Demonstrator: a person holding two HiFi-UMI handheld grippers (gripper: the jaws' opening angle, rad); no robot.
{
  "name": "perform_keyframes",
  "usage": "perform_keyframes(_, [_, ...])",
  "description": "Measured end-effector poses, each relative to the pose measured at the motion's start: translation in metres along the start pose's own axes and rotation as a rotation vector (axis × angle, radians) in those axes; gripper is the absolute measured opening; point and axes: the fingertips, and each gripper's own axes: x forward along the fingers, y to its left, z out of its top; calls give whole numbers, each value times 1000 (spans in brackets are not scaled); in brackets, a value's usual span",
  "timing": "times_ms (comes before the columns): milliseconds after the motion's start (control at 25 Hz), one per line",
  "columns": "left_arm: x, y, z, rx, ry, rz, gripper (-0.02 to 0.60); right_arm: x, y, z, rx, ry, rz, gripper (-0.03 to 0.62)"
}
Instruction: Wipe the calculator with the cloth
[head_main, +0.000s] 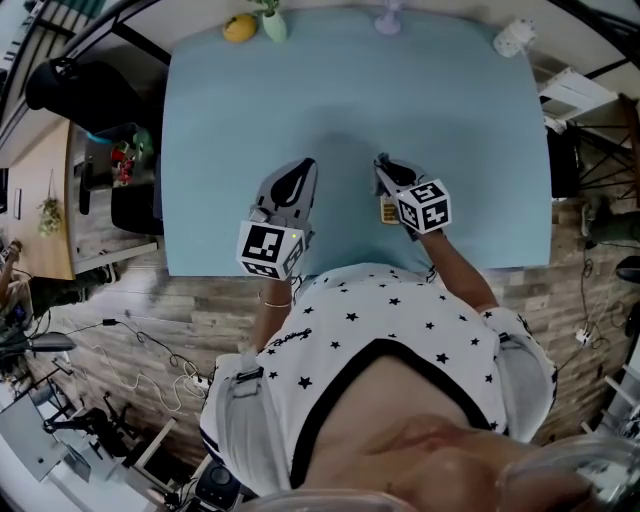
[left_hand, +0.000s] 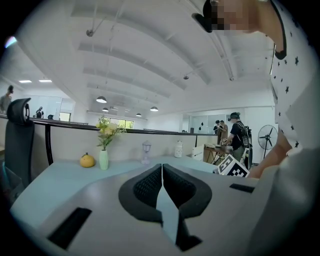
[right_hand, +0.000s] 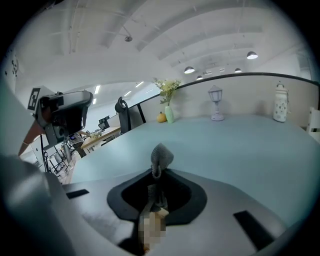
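Both grippers hover over the near part of the light blue table (head_main: 360, 100). My left gripper (head_main: 299, 172) has its dark pads pressed together with nothing between them; the left gripper view shows the left gripper (left_hand: 162, 170) the same way. My right gripper (head_main: 386, 167) is shut on a small grey cloth (right_hand: 161, 156), whose bunched end sticks up past the jaws, and the right gripper (right_hand: 157, 169) points across the tabletop. A small yellowish piece (head_main: 388, 210) shows beside the right gripper's body. No calculator shows in any view.
Along the table's far edge stand a yellow fruit (head_main: 239, 27), a pale green vase with flowers (head_main: 274, 25), a small lamp (head_main: 388, 18) and a white jar (head_main: 514, 37). A black chair (head_main: 70, 85) is at the left. Cables lie on the wooden floor (head_main: 150, 350).
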Motion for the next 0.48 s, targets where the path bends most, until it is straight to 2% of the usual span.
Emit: perform_keyframes(480, [-3,3,0,2,2,4,31,13,-2,-17,-8,63,-3,51])
